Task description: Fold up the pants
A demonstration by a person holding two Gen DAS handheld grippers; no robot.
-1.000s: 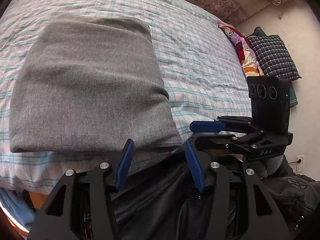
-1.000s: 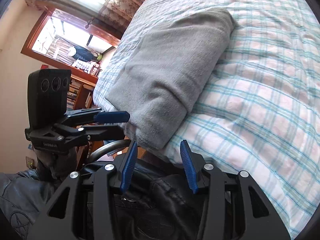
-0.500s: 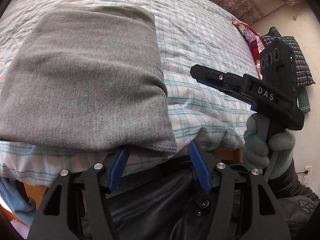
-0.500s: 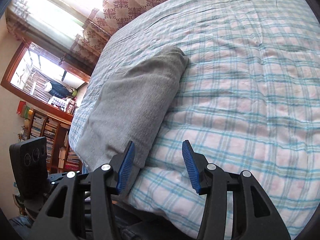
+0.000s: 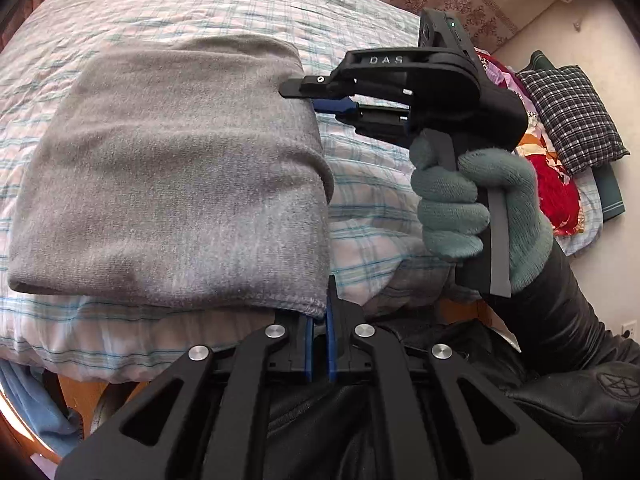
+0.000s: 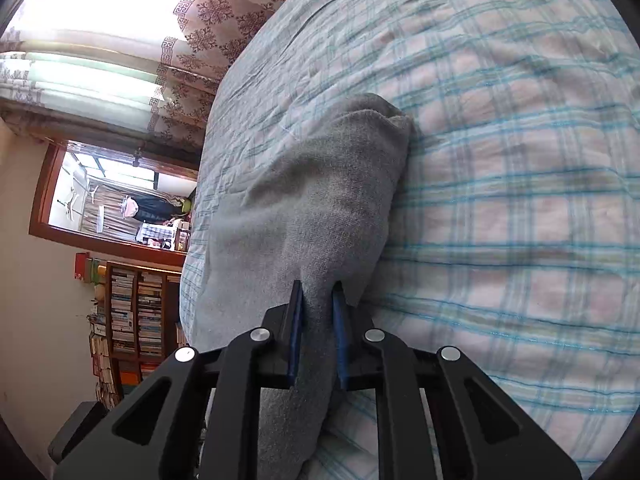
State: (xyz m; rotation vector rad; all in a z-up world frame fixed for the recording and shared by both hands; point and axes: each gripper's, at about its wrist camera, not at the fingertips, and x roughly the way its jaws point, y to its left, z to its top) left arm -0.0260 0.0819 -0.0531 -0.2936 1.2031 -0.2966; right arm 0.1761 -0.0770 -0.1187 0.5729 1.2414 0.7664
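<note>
Pants (image 5: 172, 168), grey and folded into a thick rectangular stack, are laid on the plaid bedspread (image 5: 224, 8) near the bed's front edge. Nearest the left wrist camera, the left gripper (image 5: 318, 320) is seen pressed together, its blue pads pinching the near right corner hem of the stack. In the right wrist view, the right gripper (image 6: 318, 312) is closing, with a fold of the grey cloth caught between its blue pads and already squeezed by them. From the left camera that gripper is seen further back along the stack's right edge, held by a gloved hand (image 5: 476, 216) in grey-green knit, with a black leather sleeve (image 5: 560, 320) behind it. Beyond the stack, open bedspread is noted. At the far right, a dark checked cushion (image 5: 572, 116) and red patterned cloth (image 5: 552, 184) are piled. Far left in the right wrist view, a bookshelf (image 6: 132, 312), a wood-framed window (image 6: 116, 200) and patterned curtains (image 6: 208, 20) are recorded.
</note>
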